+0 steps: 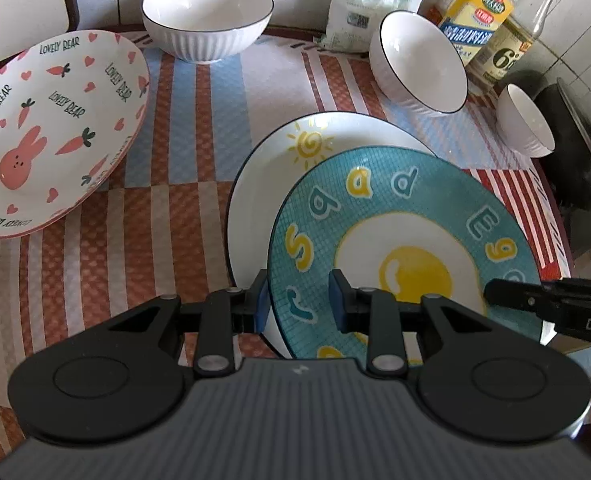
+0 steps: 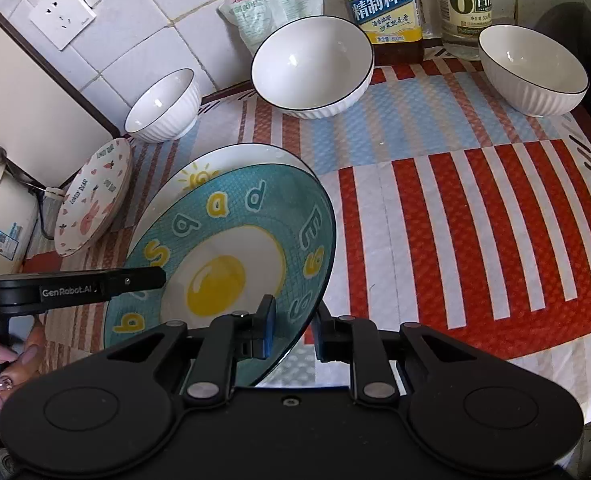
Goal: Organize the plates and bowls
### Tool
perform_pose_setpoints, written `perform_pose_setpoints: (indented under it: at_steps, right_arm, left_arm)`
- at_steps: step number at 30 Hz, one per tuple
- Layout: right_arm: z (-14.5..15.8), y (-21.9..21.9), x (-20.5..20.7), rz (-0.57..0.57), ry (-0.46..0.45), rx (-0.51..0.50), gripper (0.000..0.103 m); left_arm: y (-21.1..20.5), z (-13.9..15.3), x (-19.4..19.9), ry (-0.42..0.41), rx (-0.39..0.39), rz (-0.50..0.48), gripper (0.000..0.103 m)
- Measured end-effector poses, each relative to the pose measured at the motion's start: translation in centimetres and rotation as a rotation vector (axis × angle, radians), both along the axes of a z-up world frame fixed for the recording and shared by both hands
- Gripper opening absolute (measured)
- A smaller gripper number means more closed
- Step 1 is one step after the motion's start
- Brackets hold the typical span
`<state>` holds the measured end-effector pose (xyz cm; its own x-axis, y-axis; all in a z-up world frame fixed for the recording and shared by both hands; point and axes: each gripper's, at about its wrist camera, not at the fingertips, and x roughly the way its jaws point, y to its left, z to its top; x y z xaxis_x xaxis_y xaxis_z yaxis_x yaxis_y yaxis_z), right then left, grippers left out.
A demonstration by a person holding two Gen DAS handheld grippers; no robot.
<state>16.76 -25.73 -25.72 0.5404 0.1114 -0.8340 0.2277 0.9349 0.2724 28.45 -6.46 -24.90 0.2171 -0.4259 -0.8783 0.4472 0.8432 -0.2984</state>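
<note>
A teal egg plate (image 1: 407, 216) (image 2: 231, 232) lies tilted on top of a white sun plate (image 1: 263, 184) (image 2: 215, 160). My left gripper (image 1: 299, 300) straddles the teal plate's near-left rim, jaws apart with a wide gap. My right gripper (image 2: 295, 328) straddles the plate's right rim, jaws not pressed on it. A bunny plate (image 1: 55, 128) (image 2: 93, 196) lies at the left. Three white ribbed bowls stand at the back: one (image 1: 207, 16) (image 2: 163, 106), a second (image 1: 419, 60) (image 2: 313, 66) and a third (image 1: 525, 120) (image 2: 533, 70).
Bottles (image 2: 383, 0) and a white bag (image 2: 271, 4) stand along the tiled wall. A cutting board (image 2: 27, 100) leans at the left. A dark pan (image 1: 575, 148) sits at the right. The striped mat (image 2: 475, 220) covers the counter.
</note>
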Motion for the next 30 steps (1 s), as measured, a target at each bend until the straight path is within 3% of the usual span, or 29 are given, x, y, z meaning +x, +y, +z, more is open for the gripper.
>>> perform_pose_setpoints:
  at_steps: [10,23,30]
  right_arm:
    - [-0.3,0.5,1.3,0.055,0.017,-0.122,0.033]
    - [-0.7,2.7,2.8,0.165,-0.029,-0.356,0.045]
    - [-0.2,2.8,2.1,0.166,-0.053,-0.316,0.046]
  left_arm:
    - [-1.2,-0.1,0.9,0.09,0.059,-0.006,0.028]
    - [-1.9,0.7,0.9,0.088,0.126,0.007,0.03]
    - [-0.8,2.1,-0.4,0.073,0.127,0.013,0.035]
